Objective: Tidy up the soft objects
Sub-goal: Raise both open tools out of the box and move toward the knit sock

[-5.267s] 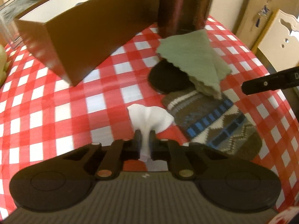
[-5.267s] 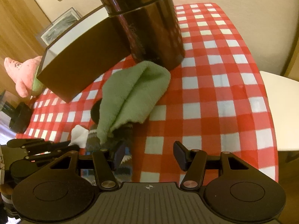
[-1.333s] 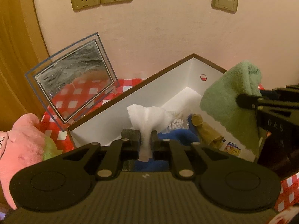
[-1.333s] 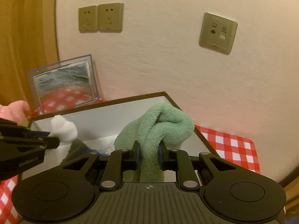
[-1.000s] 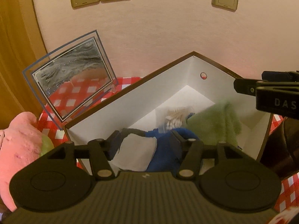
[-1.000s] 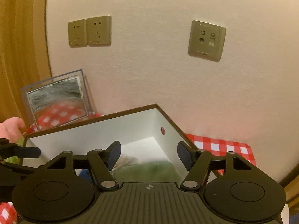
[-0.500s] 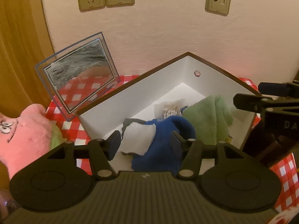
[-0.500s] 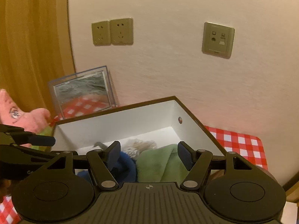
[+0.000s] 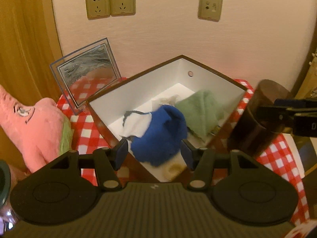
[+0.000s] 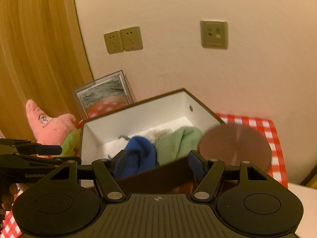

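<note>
Both hand-held grippers, left (image 9: 154, 154) and right (image 10: 156, 163), hover with jaws apart and nothing between them. Just beyond, the box (image 9: 198, 67) on the checked desk (image 9: 87, 134) holds a blue cloth (image 9: 164, 130), white cloth (image 9: 136, 127) and green towel (image 9: 200, 111). A pink plush (image 9: 33, 127) lies left.

A green towel (image 9: 200, 111), blue fleece (image 9: 160, 134) and what looks like a white cloth (image 9: 136, 127) lie crumpled in the white-lined box (image 9: 208, 75).
</note>
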